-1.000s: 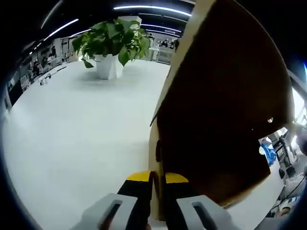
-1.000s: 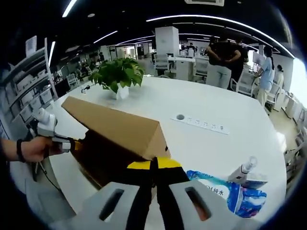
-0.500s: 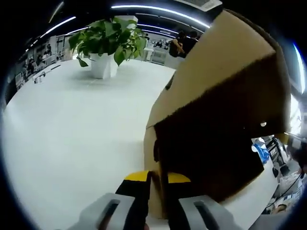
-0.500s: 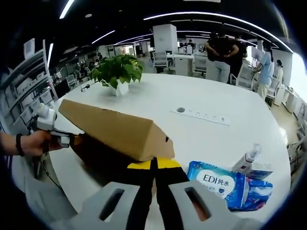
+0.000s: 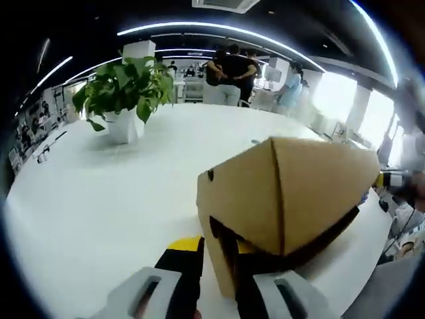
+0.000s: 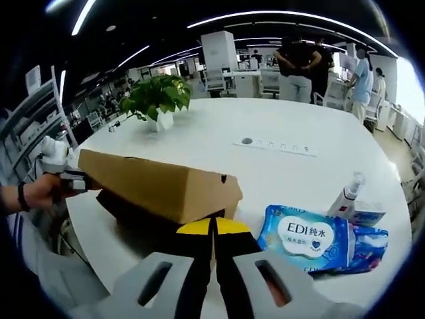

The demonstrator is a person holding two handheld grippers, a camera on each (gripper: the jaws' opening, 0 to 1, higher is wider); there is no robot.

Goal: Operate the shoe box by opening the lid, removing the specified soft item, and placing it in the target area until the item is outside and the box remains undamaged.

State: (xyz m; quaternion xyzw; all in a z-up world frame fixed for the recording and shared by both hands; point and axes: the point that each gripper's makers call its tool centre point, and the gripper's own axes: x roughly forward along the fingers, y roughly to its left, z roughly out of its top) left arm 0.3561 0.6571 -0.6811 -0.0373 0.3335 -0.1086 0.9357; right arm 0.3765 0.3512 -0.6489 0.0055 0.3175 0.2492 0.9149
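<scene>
Lid [image 6: 159, 186] hiding box interior, both tools clamped shut on its edges.

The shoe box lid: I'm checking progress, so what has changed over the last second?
The lid has swung down from steeply raised to almost shut, both grippers, left and right, still pinching its edges. The wipes pack and plant stayed put.
</scene>
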